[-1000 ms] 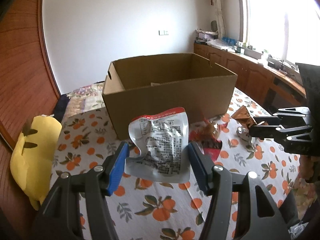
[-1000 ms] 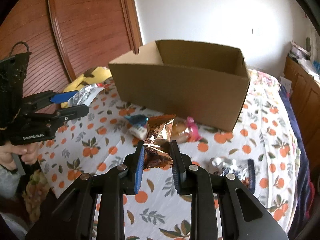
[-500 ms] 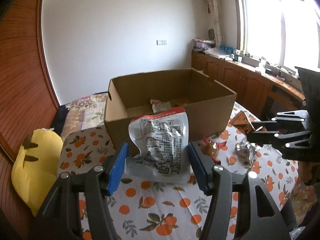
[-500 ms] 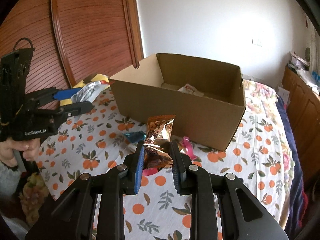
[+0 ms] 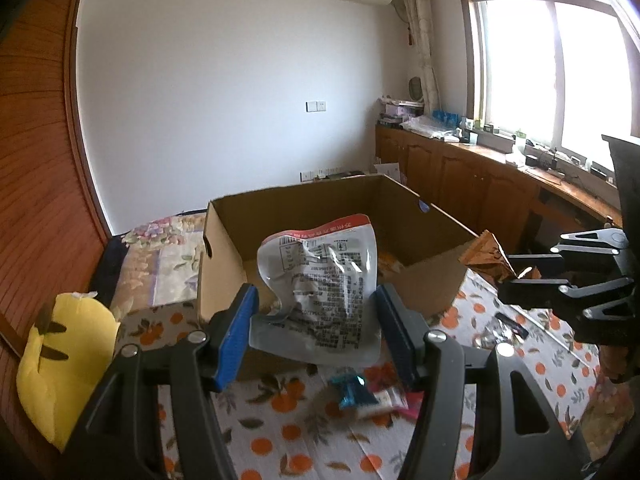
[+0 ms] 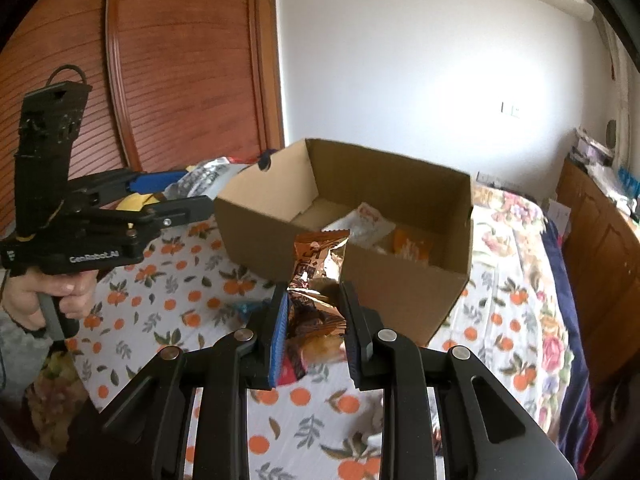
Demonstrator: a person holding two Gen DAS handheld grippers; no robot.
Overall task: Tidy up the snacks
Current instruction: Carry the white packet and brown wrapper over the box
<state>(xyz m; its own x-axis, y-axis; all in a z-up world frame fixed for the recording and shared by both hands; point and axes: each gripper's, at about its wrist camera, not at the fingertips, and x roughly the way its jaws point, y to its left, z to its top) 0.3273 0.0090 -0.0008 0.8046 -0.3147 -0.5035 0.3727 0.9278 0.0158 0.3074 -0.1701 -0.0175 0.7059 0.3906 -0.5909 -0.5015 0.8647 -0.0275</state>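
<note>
Left gripper (image 5: pixel 316 320): jaws clamped on a silver pouch (image 5: pixel 320 280), one blue pad on each side edge; pouch stands upright between them, its top rising toward 12 o'clock in front of the cardboard box (image 5: pixel 224 276).
Right gripper (image 6: pixel 316 320): jaws clenched tight on a brown-and-orange snack packet (image 6: pixel 316 280); packet sticks out toward 12 o'clock, its crimped top overlapping the box's near wall in the right wrist view.
Same grippers, cross views: right one enters the left wrist view at 3 o'clock with the brown packet at its tip; left one shows at 9 o'clock in the right wrist view, a hand (image 6: pixel 44 296) on its grip.
Box: open-topped, on an orange-print cloth (image 6: pixel 168 304) covering a bed; several wrapped snacks (image 6: pixel 376 224) already inside, white and orange.
Loose snacks: a teal-wrapped piece (image 5: pixel 352 390) and a pink one (image 5: pixel 404 398) on the cloth at 6 o'clock below the pouch; a shiny wrapper (image 5: pixel 496 332) at 4 o'clock.
Writing: "GenRobot.AI" on the left gripper's body; pouch carries a red top band and dense black print, too small to read; lettering on the brown packet creased, unreadable.
Hard to make out: box contents partly hidden behind both held items; the loose snacks are blurred.
Other: yellow plush (image 5: pixel 60 364) at 8 o'clock beside the box.
</note>
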